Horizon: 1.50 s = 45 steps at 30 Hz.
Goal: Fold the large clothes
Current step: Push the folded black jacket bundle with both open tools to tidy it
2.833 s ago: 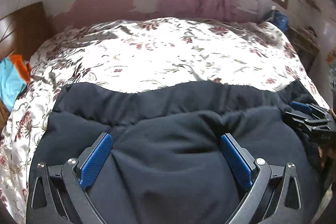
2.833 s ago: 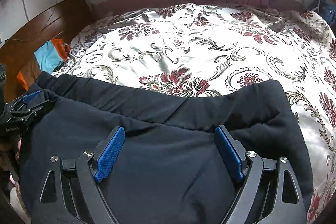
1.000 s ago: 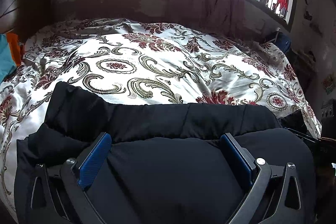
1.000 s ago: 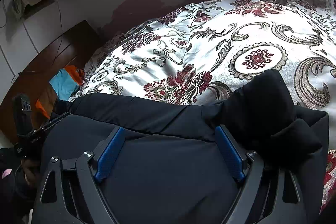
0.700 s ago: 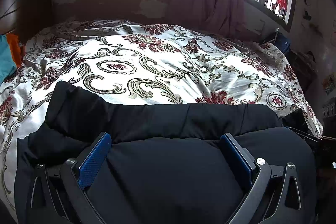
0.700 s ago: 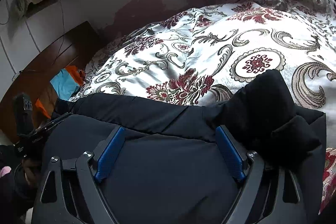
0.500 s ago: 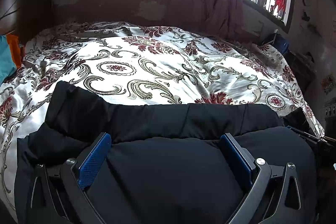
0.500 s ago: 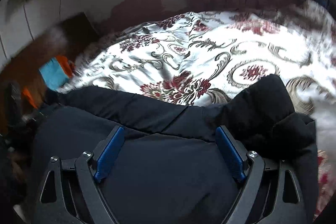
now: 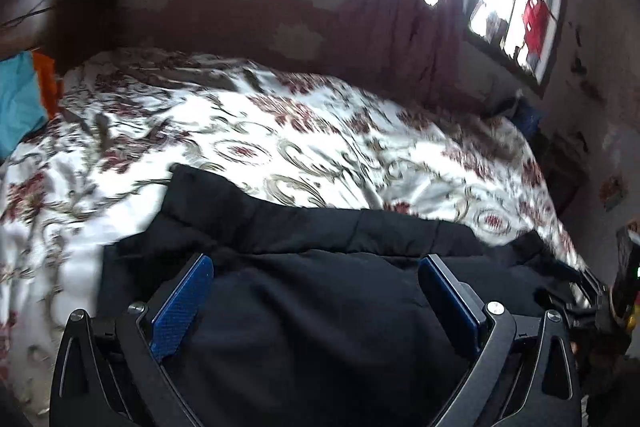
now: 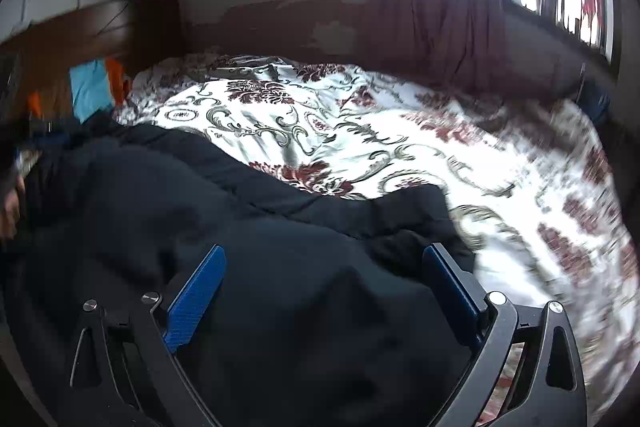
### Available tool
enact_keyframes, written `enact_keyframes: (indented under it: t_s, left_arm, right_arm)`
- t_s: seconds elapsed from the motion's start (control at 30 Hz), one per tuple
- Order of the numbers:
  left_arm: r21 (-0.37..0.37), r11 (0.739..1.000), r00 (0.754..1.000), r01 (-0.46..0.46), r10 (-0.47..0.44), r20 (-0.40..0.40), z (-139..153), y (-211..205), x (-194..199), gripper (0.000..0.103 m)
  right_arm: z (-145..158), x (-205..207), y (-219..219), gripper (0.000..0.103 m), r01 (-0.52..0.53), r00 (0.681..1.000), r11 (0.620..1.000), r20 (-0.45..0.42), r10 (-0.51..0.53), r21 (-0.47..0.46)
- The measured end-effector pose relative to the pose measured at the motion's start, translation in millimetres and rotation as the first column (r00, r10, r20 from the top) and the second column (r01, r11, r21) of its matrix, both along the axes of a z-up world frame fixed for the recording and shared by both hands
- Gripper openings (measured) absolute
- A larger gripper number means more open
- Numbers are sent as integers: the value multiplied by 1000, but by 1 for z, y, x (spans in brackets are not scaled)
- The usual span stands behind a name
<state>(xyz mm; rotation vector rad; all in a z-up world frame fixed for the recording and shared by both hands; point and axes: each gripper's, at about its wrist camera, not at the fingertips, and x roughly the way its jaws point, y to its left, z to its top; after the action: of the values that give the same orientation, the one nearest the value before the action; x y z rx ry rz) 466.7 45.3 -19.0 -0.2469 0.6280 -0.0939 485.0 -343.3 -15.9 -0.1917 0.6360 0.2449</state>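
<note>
black padded garment (image 9: pixel 320 307) fills lower frame of both wrist views, spread on floral bedspread (image 9: pixel 280 147). left gripper (image 9: pixel 316 291) jaws spread wide, garment bulging between the blue pads, not pinched. right gripper (image 10: pixel 324 291) likewise released, cloth between its fingers; garment's edge bunched at right pad.
</note>
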Motion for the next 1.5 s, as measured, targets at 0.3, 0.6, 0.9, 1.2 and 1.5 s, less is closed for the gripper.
enact_keyframes:
  t_s: [0.3, 0.6, 0.9, 1.2, 1.5]
  left_arm:
    - [-33, 997, 997, -70, 69, -35, 9, 56, -45, 103]
    - [-101, 993, 974, -61, 37, -224, -37, 86, -50, 103]
    - [-137, 990, 975, -23, -8, -221, -65, 85, -51, 103]
    - [-169, 985, 970, 19, -59, -236, -65, 86, -52, 103]
    - [-124, 992, 928, 12, -58, -369, -58, 73, -45, 96]
  right_arm:
    - [11, -13, -48, 98, 112, 992, 991, -60, -107, 74]
    - [-34, 14, -88, 99, 245, 950, 948, -246, -193, 203]
    - [-63, 16, -93, 102, 217, 945, 917, -307, -112, 334]
    - [-67, 14, -83, 102, 169, 926, 923, -377, -29, 345]
    - [-60, 13, -71, 67, 231, 886, 911, -461, -53, 340]
